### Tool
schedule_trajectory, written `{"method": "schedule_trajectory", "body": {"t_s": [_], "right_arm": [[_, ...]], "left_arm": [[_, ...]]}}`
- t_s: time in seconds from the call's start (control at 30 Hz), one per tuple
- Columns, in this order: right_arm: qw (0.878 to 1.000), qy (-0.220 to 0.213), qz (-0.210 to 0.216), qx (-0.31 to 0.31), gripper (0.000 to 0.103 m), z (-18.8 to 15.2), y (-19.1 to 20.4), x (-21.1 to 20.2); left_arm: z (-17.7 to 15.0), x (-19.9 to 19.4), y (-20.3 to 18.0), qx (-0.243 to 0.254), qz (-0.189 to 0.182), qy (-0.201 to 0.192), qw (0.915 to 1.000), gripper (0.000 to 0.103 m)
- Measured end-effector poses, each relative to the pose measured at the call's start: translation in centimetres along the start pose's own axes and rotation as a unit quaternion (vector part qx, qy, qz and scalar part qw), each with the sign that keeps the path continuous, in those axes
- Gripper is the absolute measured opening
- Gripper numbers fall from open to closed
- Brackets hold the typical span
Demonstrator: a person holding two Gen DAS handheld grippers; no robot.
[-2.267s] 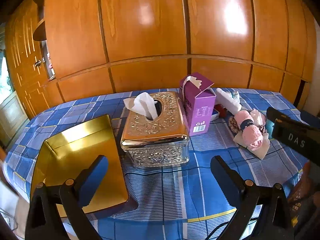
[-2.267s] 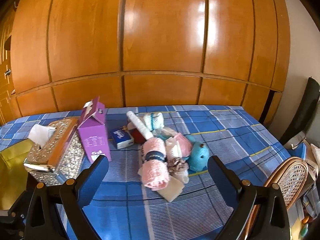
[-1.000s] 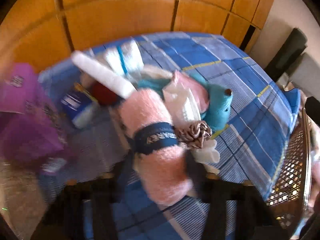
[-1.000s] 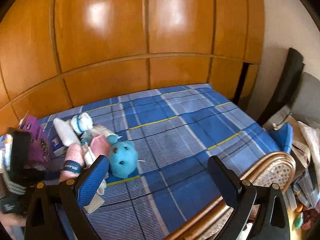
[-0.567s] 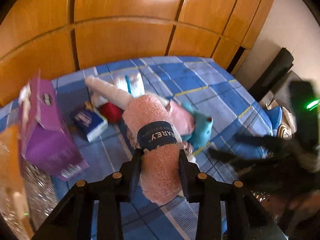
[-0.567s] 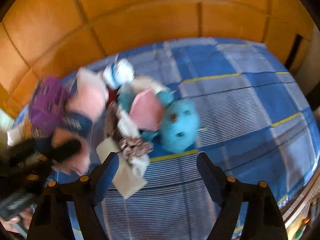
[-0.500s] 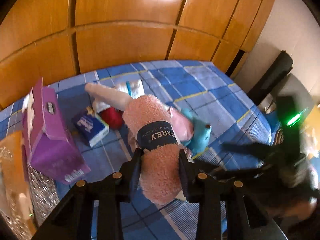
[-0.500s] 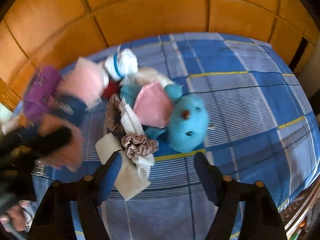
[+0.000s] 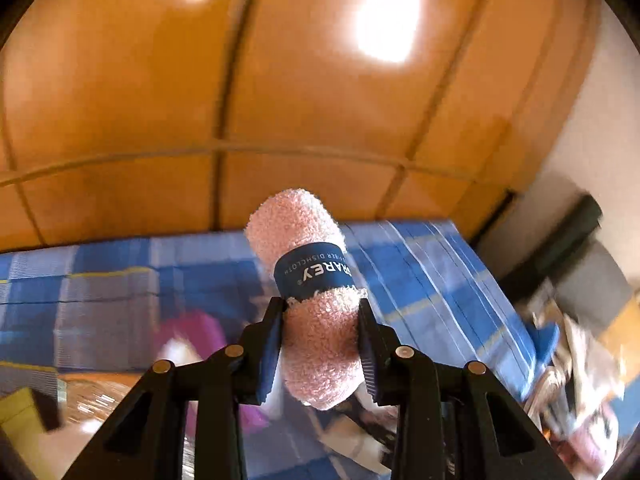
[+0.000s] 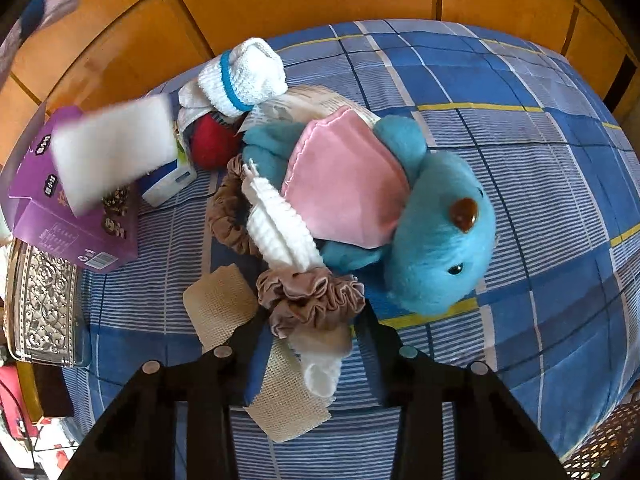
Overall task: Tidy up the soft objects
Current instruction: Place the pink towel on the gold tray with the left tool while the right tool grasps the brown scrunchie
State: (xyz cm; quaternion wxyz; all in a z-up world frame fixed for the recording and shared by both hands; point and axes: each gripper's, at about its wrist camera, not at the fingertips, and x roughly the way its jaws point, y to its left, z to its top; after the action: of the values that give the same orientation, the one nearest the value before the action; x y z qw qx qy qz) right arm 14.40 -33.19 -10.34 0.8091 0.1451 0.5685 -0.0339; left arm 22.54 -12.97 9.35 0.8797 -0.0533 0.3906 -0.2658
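My left claw point(image 9: 320, 344) is clamped on the pink rolled dishcloth point(image 9: 316, 300), one pad on each side below its blue paper band, and the roll is held in the air above the blue checked cloth point(image 9: 432, 280). My right claw point(image 10: 314, 344) sits low over the pile, its fingers flanking the beige scrunchie point(image 10: 308, 300) (whether they pinch it, I cannot tell). Just ahead lie a pink cloth point(image 10: 344, 184) and the blue plush toy point(image 10: 436, 236).
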Motion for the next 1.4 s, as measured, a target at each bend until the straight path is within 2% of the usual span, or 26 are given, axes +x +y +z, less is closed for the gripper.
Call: {"method": "schedule_trajectory", "body": {"t_s": [0.17, 0.33, 0.47, 0.57, 0.67, 0.8, 0.87, 1.0, 1.07, 1.13, 1.2, 1.4], "right_arm": [[1.000, -0.003, -0.004, -0.008, 0.038, 0.2, -0.4, 0.0], [1.000, -0.007, -0.008, -0.018, 0.037, 0.0, 0.0, -0.1], [1.000, -0.009, -0.010, -0.023, 0.037, -0.1, 0.5, -0.2], [0.999, -0.013, -0.013, -0.030, 0.036, -0.5, 0.9, -0.4], [0.999, -0.020, -0.019, -0.040, 0.034, -0.7, 1.6, -0.6], [0.997, -0.039, -0.024, -0.056, 0.030, -1.5, 2.2, -1.6], [0.996, -0.055, -0.020, -0.062, 0.030, -2.1, 2.7, -2.4], [0.995, -0.073, -0.017, -0.064, 0.029, -3.4, 3.3, -4.0], [0.994, -0.082, -0.016, -0.065, 0.029, -3.9, 3.6, -5.1], [0.994, -0.089, -0.015, -0.067, 0.029, -3.7, 3.8, -5.9], [0.993, -0.093, -0.013, -0.068, 0.029, -3.2, 4.1, -6.3], [0.991, -0.108, -0.010, -0.074, 0.029, -0.8, 6.0, -8.2]], "left_arm": [[1.9, -2.4, 6.0, -0.055, 0.068, -0.034, 0.9956, 0.035], [0.4, -6.6, 13.1, -0.097, 0.152, -0.064, 0.9815, 0.035], [-3.4, -10.3, 19.1, -0.143, 0.218, -0.078, 0.9623, 0.035], [-7.8, -13.2, 22.8, -0.179, 0.252, -0.081, 0.9475, 0.035], [-12.2, -15.3, 24.6, -0.194, 0.271, -0.079, 0.9395, 0.035], [-17.5, -16.1, 25.4, -0.205, 0.279, -0.059, 0.9362, 0.037], [-20.1, -15.3, 25.5, -0.209, 0.274, -0.039, 0.9379, 0.039], [-23.0, -13.5, 25.2, -0.207, 0.270, -0.009, 0.9405, 0.040], [-24.0, -13.3, 24.9, -0.208, 0.265, -0.002, 0.9415, 0.050], [-24.6, -13.7, 24.4, -0.203, 0.269, -0.009, 0.9416, 0.067], [-25.1, -14.3, 23.9, -0.195, 0.272, -0.017, 0.9421, 0.075], [-26.0, -16.5, 21.6, -0.158, 0.271, -0.034, 0.9490, 0.075]]}}
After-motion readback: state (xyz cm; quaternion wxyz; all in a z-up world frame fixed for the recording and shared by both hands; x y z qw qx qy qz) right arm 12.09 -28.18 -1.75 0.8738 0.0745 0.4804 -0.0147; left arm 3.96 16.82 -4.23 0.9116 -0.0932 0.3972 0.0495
